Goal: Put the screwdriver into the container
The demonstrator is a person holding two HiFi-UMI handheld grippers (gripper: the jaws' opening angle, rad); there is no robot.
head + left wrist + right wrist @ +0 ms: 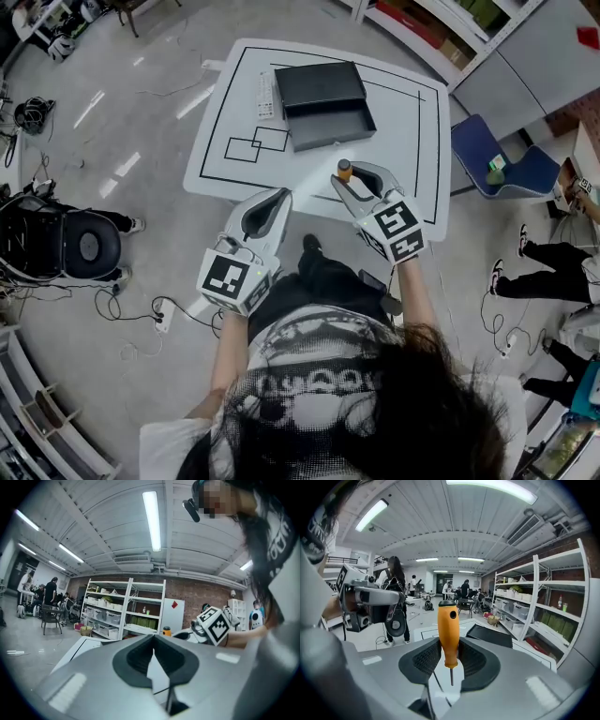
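Screwdriver (447, 634) with an orange plastic handle and a thin metal shaft stands upright, handle up and tip down, clamped between the two dark ribbed pads of the right gripper (449, 643). The pads press on the lower part of the handle from both sides, and the bare shaft hangs free below them. In the head view the screwdriver (345, 169) is held over the near edge of the white table (412, 131), which carries black rectangular outlines.

Beyond it on the same table lies the container (330, 127), a shallow dark grey rectangular box, open on top, with a matching flat black lid (319, 84) resting just behind it and touching it. The screwdriver is well short of the container, on the person's side of it.

The left gripper (279, 199) is off the table's near left corner, raised beside the right one. Its jaws are clenched tip to tip with nothing between them.

A blue chair (497, 159) stands to the right of the table.
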